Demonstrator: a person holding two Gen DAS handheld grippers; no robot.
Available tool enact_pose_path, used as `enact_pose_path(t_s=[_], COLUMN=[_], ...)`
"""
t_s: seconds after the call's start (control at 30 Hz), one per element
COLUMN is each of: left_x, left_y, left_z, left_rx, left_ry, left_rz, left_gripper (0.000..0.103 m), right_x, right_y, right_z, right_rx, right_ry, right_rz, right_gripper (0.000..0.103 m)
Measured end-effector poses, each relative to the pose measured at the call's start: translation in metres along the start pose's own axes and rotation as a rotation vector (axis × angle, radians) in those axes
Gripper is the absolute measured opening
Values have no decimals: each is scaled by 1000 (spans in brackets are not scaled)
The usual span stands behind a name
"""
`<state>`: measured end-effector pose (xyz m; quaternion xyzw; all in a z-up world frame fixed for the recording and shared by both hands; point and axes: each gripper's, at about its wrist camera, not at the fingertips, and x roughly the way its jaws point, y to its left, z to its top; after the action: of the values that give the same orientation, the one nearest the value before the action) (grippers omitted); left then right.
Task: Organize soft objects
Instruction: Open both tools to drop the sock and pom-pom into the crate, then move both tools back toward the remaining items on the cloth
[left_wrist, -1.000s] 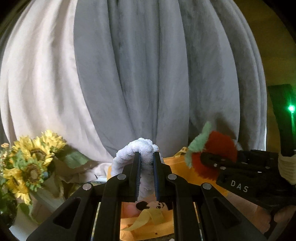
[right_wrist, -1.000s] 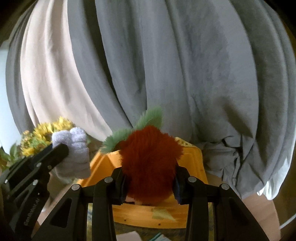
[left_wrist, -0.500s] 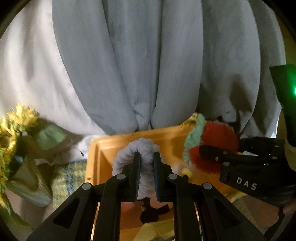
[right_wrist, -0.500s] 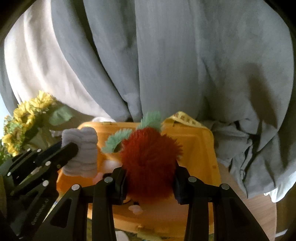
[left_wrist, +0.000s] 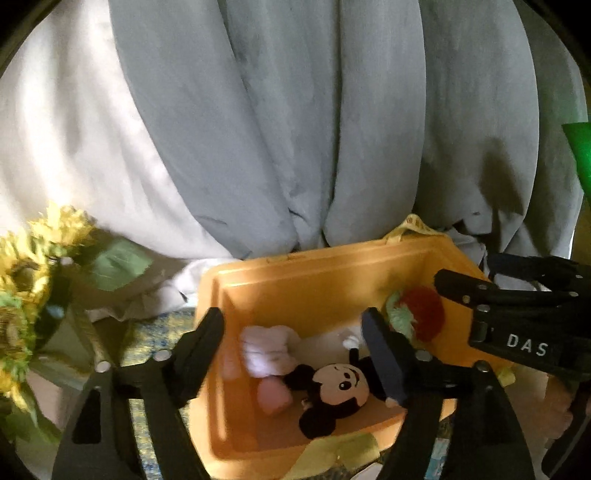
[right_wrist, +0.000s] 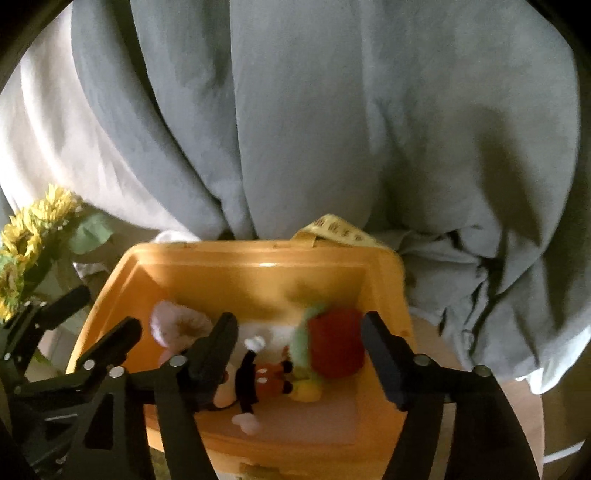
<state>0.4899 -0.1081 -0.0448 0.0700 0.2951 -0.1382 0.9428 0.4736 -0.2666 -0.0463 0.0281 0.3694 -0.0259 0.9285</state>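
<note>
Left wrist view:
Left gripper (left_wrist: 295, 347): jaws spread wide, nothing between them, poised over the orange bin (left_wrist: 317, 273).
White plush (left_wrist: 267, 349): lying in the bin, free of the fingers, beside a pink soft piece (left_wrist: 271, 397).
Mouse doll (left_wrist: 340, 387): on the bin floor, face up, partly behind the right-hand finger.
Red fuzzy toy (left_wrist: 424, 312): inside the bin at the right wall, green tuft beside it.
Right gripper (left_wrist: 517, 314): comes in from the right over the bin's edge; how far its jaws stand I cannot tell from here.
Surroundings: grey curtain (left_wrist: 295, 129) behind, sunflowers (left_wrist: 33, 266) at left.

Right wrist view:
Right gripper (right_wrist: 299, 339): jaws wide apart, gripping nothing, above the orange bin (right_wrist: 258, 254).
Red fuzzy toy (right_wrist: 338, 343): blurred, in the bin between the spread fingers, touching neither.
Mouse doll (right_wrist: 255, 373): just left of the red toy.
White plush (right_wrist: 177, 325): blurred, at the bin's left side.
Left gripper (right_wrist: 92, 332): at lower left, fingers apart and empty.
Surroundings: yellow tag (right_wrist: 340, 229) on the bin's far rim, grey curtain (right_wrist: 332, 110), sunflowers (right_wrist: 33, 232).
</note>
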Motion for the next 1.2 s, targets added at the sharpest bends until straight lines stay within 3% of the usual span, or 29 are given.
enact_pose_path(t_s=[0.07, 0.23, 0.37, 0.57, 0.83, 1.2], left_x=[-13, -44, -67, -94, -133, -168], left_y=[-1, -2, -4, -3, -15, -19], left_z=[0, -2, -8, -19, -48, -93], left_rx=[2, 16, 13, -15, -8, -105], left_ry=[-28, -82, -107, -114, -156, -100], left_rz=[21, 46, 68, 52, 113, 114], left_gripper=[94, 102, 103, 103, 103, 103], right_x=[-13, -46, -73, -101, -130, -160], right_y=[0, -2, -5, -10, -14, -14], right_z=[-1, -2, -9, -27, -63, -105], right_rx=[-5, 10, 24, 48, 41, 48], right_ry=[-37, -131, -195, -240, -288, -297], right_rz=[-16, -53, -87, -100, -144, -138], right_gripper=[79, 86, 93, 93, 93, 93])
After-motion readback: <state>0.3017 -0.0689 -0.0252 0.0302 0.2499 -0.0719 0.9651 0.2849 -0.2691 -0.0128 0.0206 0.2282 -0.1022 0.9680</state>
